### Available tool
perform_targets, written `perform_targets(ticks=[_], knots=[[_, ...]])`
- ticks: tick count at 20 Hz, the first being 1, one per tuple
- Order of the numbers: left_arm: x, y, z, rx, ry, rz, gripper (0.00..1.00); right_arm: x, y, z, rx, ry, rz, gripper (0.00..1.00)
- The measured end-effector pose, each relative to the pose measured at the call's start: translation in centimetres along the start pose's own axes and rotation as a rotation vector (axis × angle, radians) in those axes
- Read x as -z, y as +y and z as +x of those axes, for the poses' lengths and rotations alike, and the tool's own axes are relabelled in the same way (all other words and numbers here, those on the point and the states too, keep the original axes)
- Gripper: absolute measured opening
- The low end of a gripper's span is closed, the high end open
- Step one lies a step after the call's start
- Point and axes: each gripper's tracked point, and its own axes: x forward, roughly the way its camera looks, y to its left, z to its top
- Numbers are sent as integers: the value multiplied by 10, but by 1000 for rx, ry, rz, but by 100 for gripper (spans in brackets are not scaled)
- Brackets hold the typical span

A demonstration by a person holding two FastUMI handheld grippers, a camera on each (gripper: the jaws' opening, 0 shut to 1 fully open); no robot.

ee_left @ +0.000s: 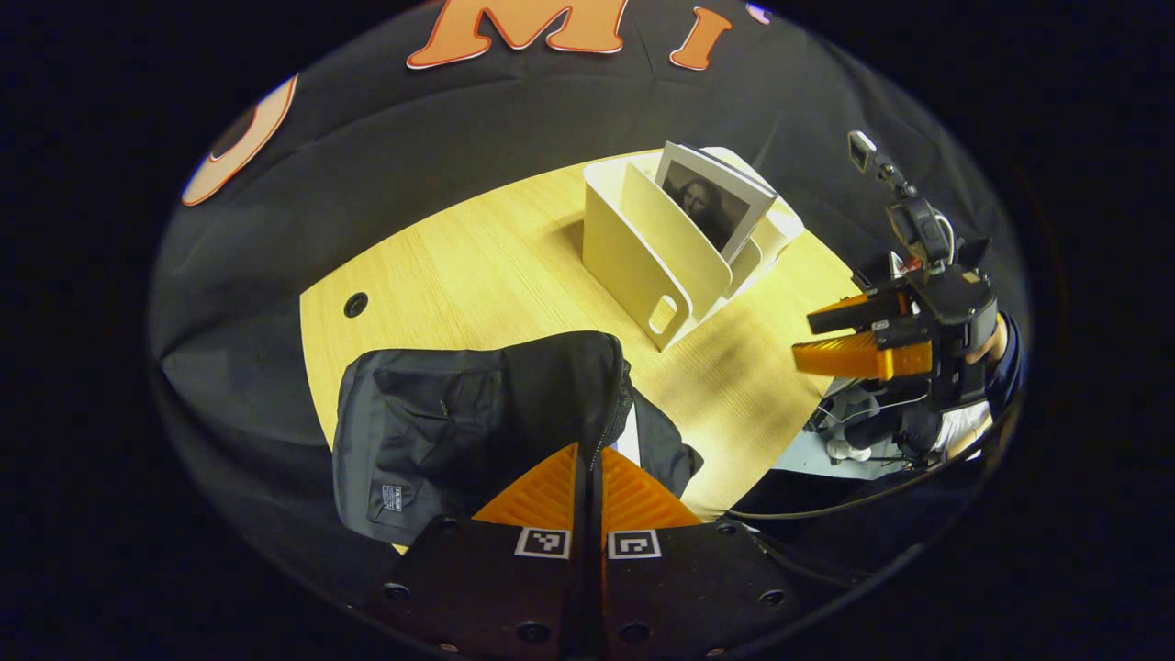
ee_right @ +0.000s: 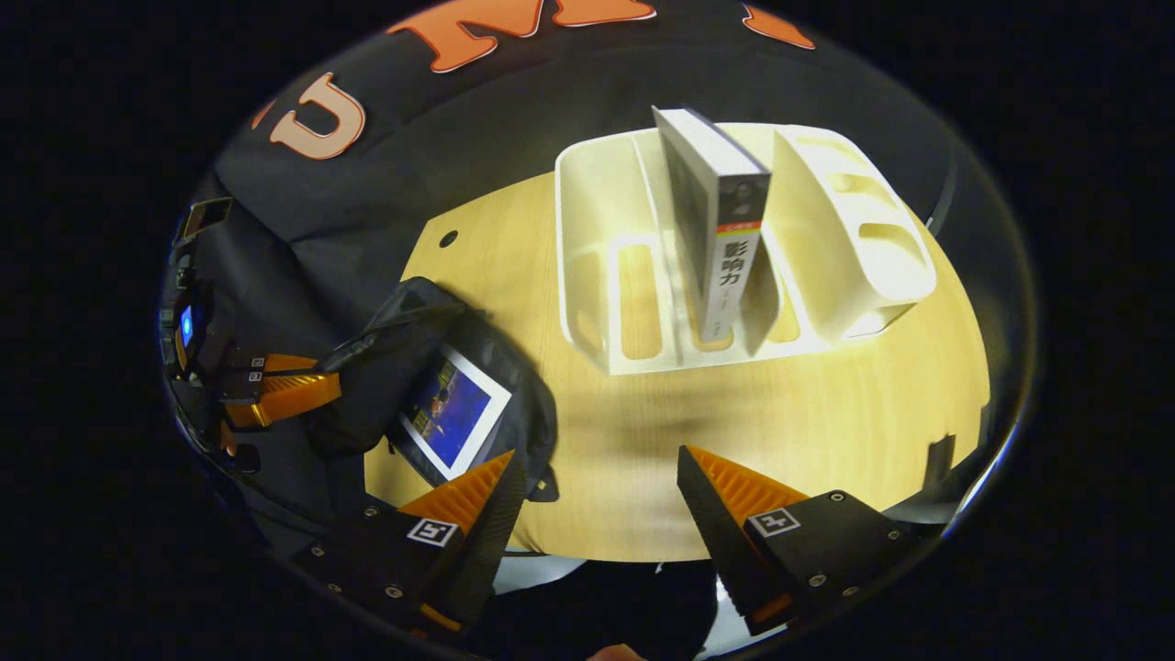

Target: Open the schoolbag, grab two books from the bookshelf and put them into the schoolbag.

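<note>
— What can you read from where you stand?

— On the spine of the book (ee_right: 725, 248) standing upright in the bookshelf (ee_right: 854, 248), you see three Chinese characters, 影响力, running top to bottom.

— Anything on the schoolbag (ee_left: 441, 422)?

— A small patch (ee_left: 392, 498) low on its front, too small for you to read.

— And your tools?

— Square black-and-white coded markers (ee_left: 543, 542), no words.

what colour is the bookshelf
Cream white bookshelf, clearest in the right gripper view.
</note>
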Motion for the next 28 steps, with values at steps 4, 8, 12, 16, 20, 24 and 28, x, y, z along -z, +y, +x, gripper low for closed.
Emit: perform_targets(ticks=[4, 8, 12, 16, 20, 24, 28], knots=[[-3, 3, 3, -5, 8, -10, 1, -34, -29, -30, 57, 5, -61, 99], [-6, 7, 6, -12, 18, -25, 1, -73, -42, -45, 74, 21, -107, 99], [-9, 13, 3, -51, 21, -46, 1, -113, -46, -44, 61, 50, -145, 99], [-8, 12, 2, -72, 30, -90, 1, -153, -52, -31, 67, 83, -190, 99], [-9, 10, 5, -92, 40, -126, 1, -180, -59, -2, 80, 140, -229, 99], [-9, 10, 7, -111, 50, -171, 1, -193, -60, 27, 90, 195, -256, 99], [-8, 8, 8, -131, 58, -212, 1, -196, -72, 48, 135, 230, -256, 97]])
